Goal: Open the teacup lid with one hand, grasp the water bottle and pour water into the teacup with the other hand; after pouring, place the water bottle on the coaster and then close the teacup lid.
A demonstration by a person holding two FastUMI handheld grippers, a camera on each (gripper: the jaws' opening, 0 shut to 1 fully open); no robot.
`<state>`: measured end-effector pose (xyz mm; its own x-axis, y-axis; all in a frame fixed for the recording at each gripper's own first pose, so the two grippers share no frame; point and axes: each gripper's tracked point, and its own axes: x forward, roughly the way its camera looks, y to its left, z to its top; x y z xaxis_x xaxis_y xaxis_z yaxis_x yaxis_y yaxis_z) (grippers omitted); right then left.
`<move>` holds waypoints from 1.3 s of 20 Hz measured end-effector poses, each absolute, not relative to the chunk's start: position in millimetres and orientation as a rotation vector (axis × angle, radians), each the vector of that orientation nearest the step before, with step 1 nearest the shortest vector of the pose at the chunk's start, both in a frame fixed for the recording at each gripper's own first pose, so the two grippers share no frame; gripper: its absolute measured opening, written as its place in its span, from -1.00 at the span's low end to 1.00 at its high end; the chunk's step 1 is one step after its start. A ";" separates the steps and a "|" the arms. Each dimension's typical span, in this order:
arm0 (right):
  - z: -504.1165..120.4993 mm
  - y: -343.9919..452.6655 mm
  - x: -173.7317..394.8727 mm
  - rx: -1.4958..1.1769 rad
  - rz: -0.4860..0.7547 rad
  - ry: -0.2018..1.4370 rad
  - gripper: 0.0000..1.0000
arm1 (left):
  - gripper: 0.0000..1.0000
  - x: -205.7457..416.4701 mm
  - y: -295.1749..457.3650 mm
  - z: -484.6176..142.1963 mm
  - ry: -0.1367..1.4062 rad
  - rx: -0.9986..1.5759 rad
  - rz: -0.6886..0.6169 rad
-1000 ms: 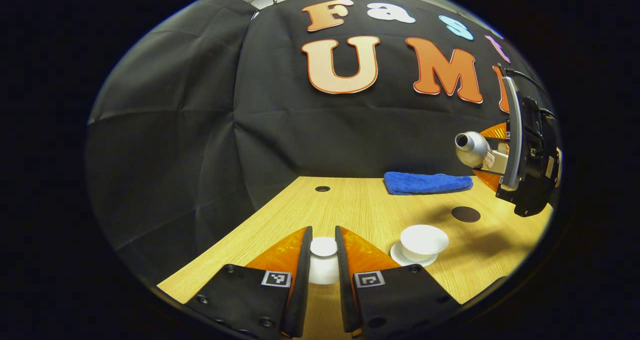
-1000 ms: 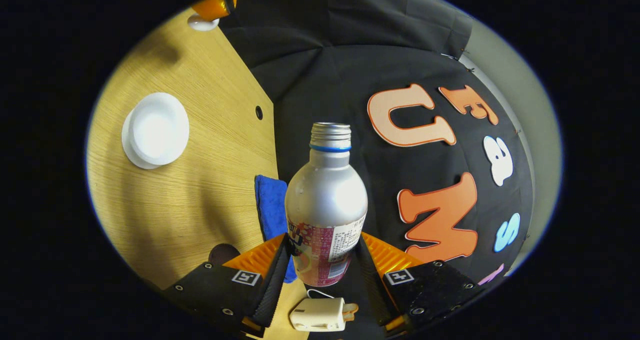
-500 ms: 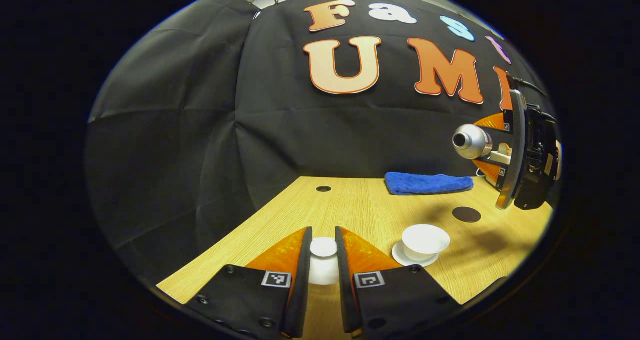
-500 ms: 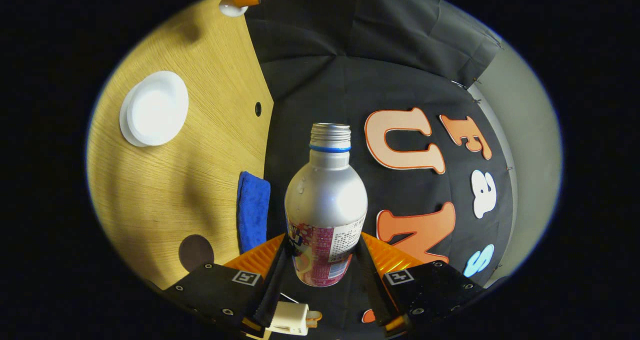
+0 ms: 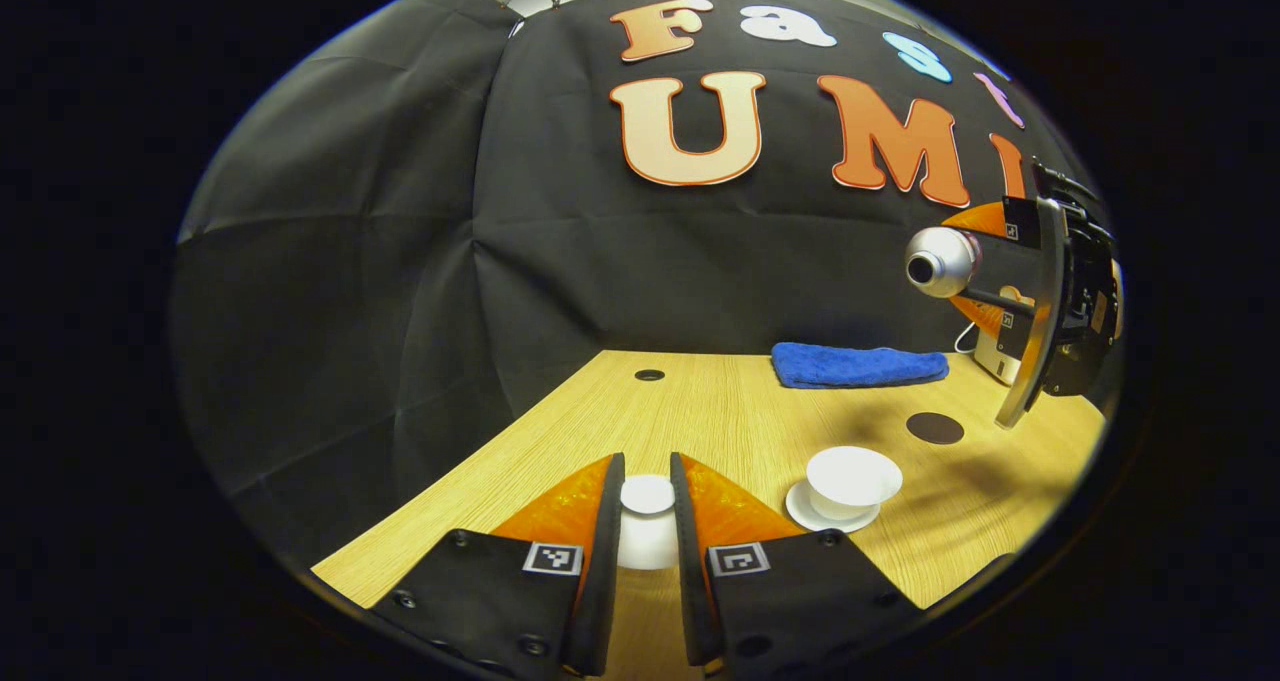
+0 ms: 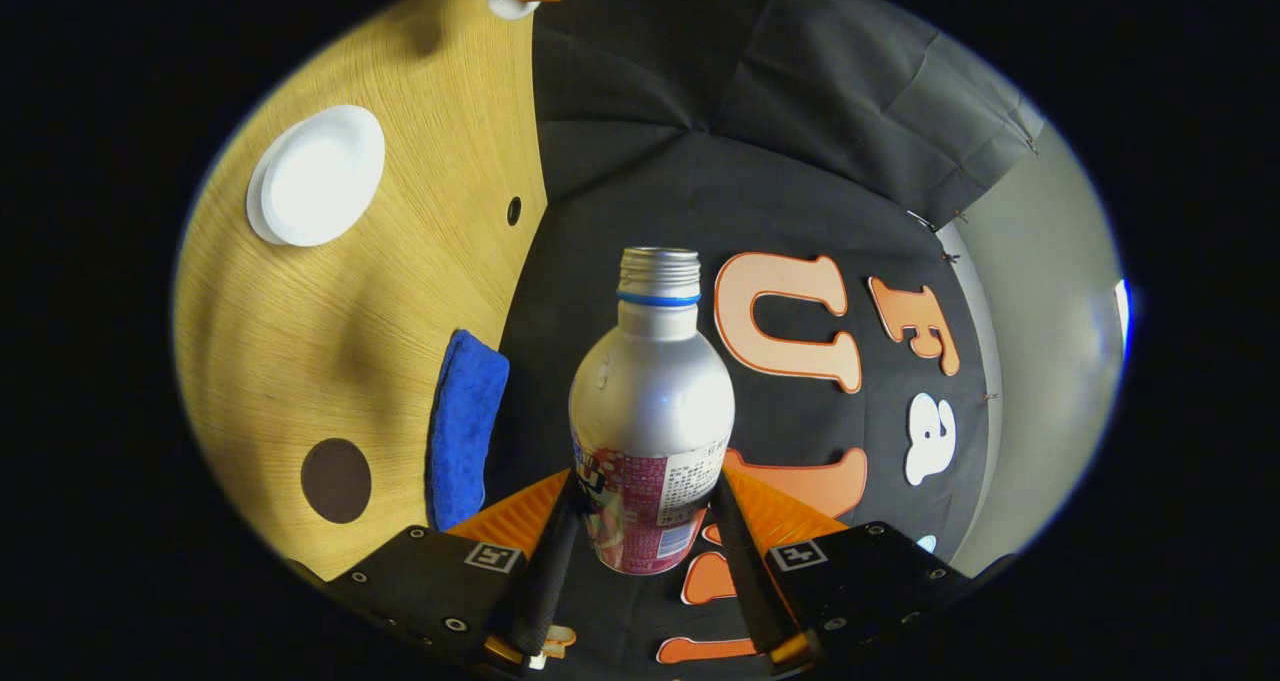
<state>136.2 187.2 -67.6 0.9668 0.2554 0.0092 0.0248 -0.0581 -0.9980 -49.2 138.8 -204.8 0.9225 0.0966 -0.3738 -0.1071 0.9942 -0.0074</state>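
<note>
On a light wooden table (image 5: 700, 411), the left gripper (image 5: 646, 531) held its fingers narrowly closed on the white lid (image 5: 647, 496), just as it had a second before, low over the table near its front edge. Just to its right the open white cup (image 5: 853, 478) sat on its saucer (image 5: 800, 509), with nothing in or over it. Farther back lay the round dark coaster (image 5: 934, 427) and, behind it near the wall, a folded blue cloth (image 5: 858, 365). At the far right of the left gripper view, the right gripper (image 5: 1040, 291) carried the silver bottle (image 5: 940, 262) on its side in the air, open mouth toward the left; compared with a second earlier it had risen and rolled further. In the right gripper view, the right gripper (image 6: 640, 551) had both fingers pressed on the labelled lower body of the bottle (image 6: 652, 421). There the table had swung more upright along the left side, so the cup (image 6: 318, 173) had shifted higher, the cloth (image 6: 462, 429) stood on end, and the coaster (image 6: 336, 480) had come fully into sight at lower left.
</note>
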 end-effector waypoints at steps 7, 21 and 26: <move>-57.0 189.1 138.4 -1.673 0.188 -0.258 0.50 | -0.29 -50.8 139.5 -207.3 0.386 -0.033 0.106; -78.5 203.0 133.2 -1.756 0.230 -0.289 0.51 | -0.36 -55.8 142.7 -213.5 0.394 -0.043 0.115; -88.3 209.3 130.2 -1.803 0.241 -0.315 0.51 | -0.29 -56.9 140.0 -213.4 0.388 -0.049 0.109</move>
